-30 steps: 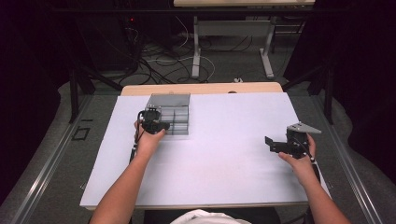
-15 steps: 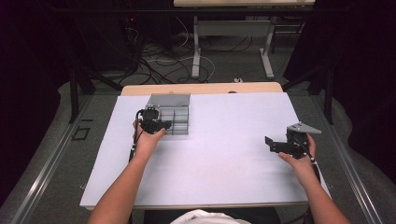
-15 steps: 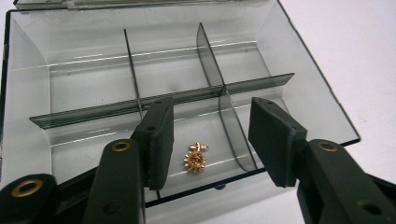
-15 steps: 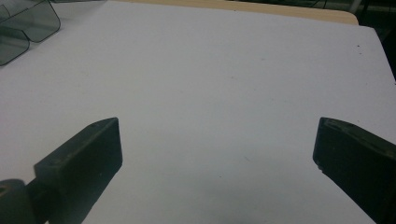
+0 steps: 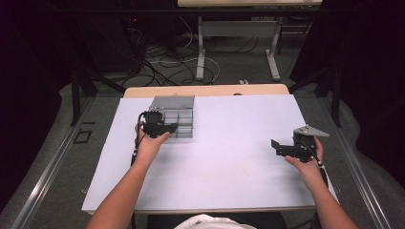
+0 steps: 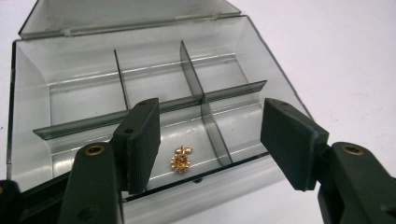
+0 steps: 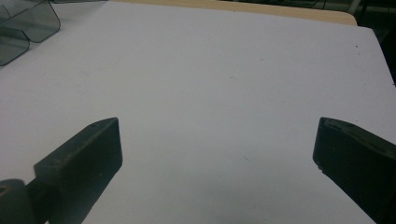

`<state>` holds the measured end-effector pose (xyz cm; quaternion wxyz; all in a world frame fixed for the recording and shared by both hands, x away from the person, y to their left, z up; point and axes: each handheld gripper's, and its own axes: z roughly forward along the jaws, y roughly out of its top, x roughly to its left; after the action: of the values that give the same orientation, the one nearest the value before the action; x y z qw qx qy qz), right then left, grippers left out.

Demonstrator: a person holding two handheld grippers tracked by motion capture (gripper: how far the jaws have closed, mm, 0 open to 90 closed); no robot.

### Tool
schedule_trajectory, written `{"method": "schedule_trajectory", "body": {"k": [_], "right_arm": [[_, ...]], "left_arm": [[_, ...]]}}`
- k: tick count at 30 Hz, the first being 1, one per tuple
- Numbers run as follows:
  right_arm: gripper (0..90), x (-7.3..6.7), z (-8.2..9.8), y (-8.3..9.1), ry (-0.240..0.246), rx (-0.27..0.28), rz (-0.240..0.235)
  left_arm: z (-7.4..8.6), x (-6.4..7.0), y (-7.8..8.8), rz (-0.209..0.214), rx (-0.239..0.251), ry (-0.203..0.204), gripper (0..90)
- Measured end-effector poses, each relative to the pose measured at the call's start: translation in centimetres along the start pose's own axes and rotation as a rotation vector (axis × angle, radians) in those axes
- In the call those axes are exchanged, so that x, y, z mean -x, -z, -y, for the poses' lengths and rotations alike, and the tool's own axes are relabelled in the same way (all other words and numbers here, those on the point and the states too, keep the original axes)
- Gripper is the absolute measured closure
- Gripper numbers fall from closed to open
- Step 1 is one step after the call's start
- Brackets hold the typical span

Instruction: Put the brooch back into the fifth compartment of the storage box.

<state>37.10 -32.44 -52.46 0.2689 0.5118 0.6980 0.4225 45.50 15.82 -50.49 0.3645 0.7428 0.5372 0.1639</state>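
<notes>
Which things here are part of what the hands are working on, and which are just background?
In play, as far as I can judge:
clear divided box, lid open
small gold trinket in a near compartment
left gripper, open over it

Just around:
right gripper, open above bare table
floor cables
</notes>
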Motion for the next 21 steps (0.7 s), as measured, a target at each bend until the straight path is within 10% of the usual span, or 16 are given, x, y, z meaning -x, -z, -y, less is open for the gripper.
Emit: {"method": "schedule_trajectory", "body": {"k": [9,21], "right_arm": [[0.9,0.0,0.0,0.0,0.0,0.004,-0.004],[0.9,0.0,0.0,0.2,-0.003,0.007,-0.002]], "left_arm": [[-0.6,1.1,1.6,0.004,0.026,-0.086,38.2],[-0.4,1.6,4.0,0.087,0.039,-0.067,34.5]]}}
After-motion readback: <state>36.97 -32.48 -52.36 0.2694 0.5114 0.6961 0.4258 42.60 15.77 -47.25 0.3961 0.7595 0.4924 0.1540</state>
